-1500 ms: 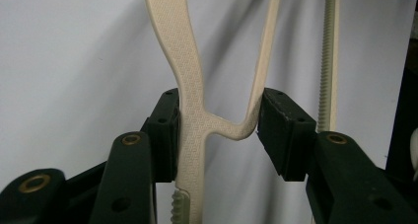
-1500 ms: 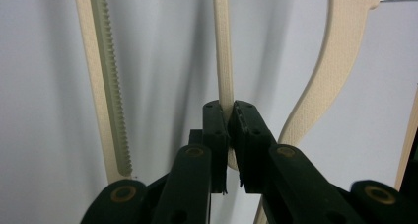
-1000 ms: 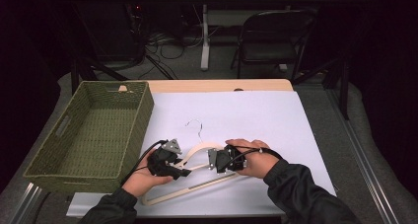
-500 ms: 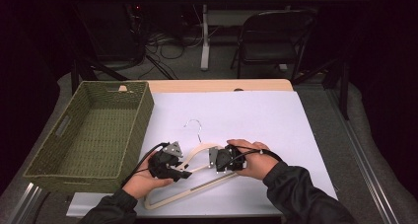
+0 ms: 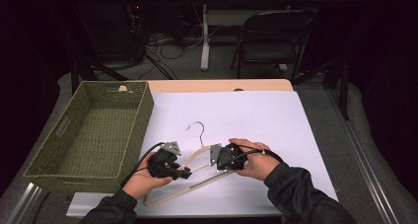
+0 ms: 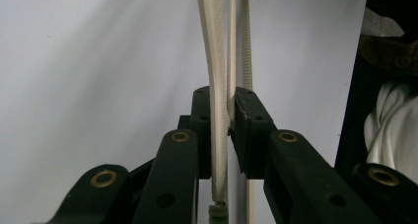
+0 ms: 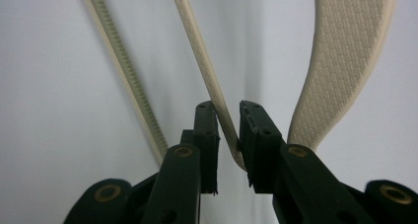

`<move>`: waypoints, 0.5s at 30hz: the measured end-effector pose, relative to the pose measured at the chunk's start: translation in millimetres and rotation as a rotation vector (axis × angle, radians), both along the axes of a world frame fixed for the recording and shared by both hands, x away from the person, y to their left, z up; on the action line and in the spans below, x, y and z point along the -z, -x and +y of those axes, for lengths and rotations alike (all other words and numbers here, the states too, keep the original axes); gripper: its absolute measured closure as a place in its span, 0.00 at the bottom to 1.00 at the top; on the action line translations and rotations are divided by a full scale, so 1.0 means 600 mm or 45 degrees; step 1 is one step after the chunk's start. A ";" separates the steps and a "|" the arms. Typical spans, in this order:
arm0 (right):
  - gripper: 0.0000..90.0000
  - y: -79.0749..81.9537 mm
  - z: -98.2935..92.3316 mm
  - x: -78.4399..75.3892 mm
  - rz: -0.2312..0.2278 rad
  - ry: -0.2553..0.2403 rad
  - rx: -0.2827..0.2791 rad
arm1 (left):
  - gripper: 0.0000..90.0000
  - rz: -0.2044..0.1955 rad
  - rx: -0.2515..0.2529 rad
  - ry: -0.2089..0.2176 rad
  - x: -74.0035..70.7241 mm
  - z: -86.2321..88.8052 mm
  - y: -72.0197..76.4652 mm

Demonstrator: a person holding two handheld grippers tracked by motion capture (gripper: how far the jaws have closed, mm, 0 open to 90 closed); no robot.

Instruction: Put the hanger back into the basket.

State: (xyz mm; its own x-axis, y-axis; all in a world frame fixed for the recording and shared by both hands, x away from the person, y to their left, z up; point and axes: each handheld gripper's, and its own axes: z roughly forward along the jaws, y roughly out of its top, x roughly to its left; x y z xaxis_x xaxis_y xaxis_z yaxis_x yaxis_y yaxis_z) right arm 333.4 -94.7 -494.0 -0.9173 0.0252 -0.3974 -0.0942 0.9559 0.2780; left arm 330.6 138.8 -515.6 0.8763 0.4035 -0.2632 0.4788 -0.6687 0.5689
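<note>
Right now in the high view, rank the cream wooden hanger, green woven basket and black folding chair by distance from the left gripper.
1. Cream wooden hanger: in the left gripper.
2. Green woven basket: table's left side.
3. Black folding chair: beyond the table, far right.

Basket: sitting on the tabletop, at its left side.
Hanger: lying right of the basket, near the front edge.
Chair: standing behind the tabletop.

a dark room lay behind the wooden table, which was covered by a white sheet. a black folding chair stood at upper right, a tangle of cables on the grey floor at upper centre.
</note>
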 end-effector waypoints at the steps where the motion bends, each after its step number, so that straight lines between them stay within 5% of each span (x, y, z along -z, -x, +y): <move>1: 0.86 0.000 0.000 0.000 0.000 0.000 0.000 | 0.89 0.006 -0.002 0.004 0.000 0.000 -0.001; 9: 0.76 0.003 -0.019 -0.013 0.047 -0.107 0.037 | 0.95 0.103 0.007 0.081 0.000 0.005 -0.003; 15: 0.72 0.009 -0.056 -0.031 0.098 -0.217 0.118 | 0.97 0.073 -0.014 0.079 -0.005 0.008 -0.002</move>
State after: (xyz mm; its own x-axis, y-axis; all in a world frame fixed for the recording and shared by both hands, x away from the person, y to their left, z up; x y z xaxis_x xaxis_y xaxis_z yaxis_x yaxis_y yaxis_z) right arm 328.2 -128.1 -475.6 -0.9353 0.1714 -0.3094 0.0194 0.8982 0.4391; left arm 331.5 143.8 -512.4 0.8548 0.3942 -0.3376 0.5187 -0.6279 0.5802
